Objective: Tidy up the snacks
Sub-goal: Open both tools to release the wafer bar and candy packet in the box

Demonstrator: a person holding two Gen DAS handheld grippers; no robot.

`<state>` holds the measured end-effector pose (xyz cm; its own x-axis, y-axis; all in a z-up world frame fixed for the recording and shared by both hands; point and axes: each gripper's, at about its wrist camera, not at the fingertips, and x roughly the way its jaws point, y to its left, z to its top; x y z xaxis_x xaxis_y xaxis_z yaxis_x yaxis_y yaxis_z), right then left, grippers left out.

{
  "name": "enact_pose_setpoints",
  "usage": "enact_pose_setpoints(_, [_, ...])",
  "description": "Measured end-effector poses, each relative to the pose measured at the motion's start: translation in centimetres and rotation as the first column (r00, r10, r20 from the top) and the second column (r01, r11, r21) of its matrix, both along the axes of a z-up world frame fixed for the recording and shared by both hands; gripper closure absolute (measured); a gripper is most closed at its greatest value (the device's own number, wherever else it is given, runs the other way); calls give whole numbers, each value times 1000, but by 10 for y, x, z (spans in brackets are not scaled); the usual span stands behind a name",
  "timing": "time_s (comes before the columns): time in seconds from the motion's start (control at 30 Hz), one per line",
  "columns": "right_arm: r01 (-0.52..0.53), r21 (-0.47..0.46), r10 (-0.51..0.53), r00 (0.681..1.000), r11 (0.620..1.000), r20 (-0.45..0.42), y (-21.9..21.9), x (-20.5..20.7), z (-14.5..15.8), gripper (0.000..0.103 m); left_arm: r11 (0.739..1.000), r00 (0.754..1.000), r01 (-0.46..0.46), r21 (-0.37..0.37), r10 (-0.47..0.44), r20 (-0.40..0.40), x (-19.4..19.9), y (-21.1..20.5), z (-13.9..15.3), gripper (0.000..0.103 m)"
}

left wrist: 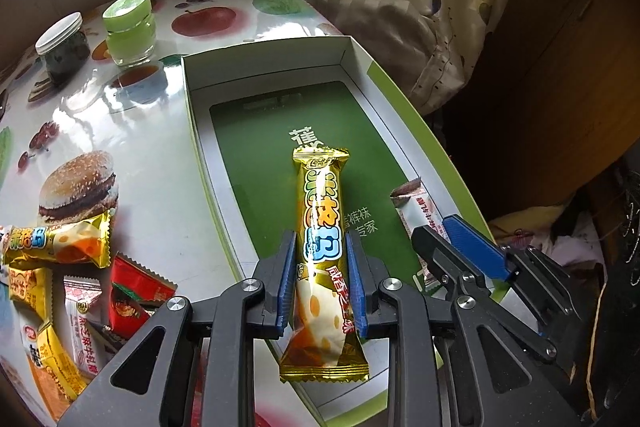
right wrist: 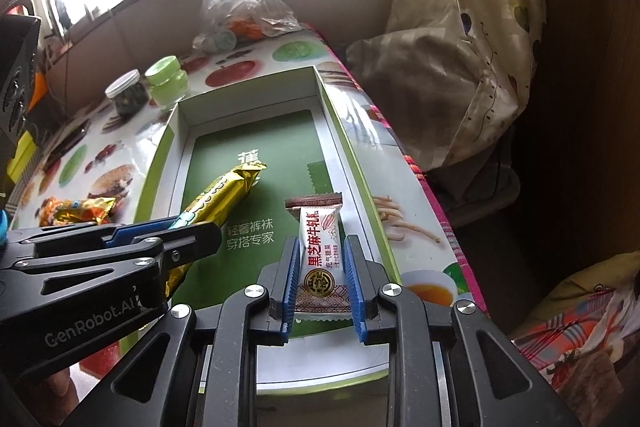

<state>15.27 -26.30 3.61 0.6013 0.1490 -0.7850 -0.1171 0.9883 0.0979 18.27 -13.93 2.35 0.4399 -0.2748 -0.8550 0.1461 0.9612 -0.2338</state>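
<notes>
left tool (left wrist: 323,279) clamps gold snack bar (left wrist: 320,227) over green box (left wrist: 192,115) | right tool (right wrist: 323,283) grips white candy (right wrist: 320,247) at box's 5 o'clock | box otherwise bare | snack pile (left wrist: 60,267) waits on tabletop (left wrist: 132,147), box's 9 o'clock

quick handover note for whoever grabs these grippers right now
Left gripper: shut on the gold snack bar, over the box.
Right gripper: white candy bar between its fingers, near the box's right wall.
Done: both carried to the box, neither released.
Left: set both down, then fetch the loose snacks still on the table.
</notes>
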Motion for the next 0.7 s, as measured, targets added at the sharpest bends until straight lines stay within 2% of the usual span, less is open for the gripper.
enact_pose_setpoints(0.13, [-3, -1, 3, 1000, 1000, 8, 1, -3, 3, 70, 1000, 1000, 5, -14, -5, 6, -1, 2, 2, 71])
enact_pose_setpoints(0.53, [7, -12, -6, 999, 1000, 37, 1, -12, 13, 65, 1000, 999, 11, 5, -12, 41, -16, 6, 14, 67])
enact_pose_setpoints(0.7, [32, -29, -31, 999, 999, 45, 1, -20, 19, 64, 999, 996, 6, 42, -10, 89, -25, 10, 22, 67])
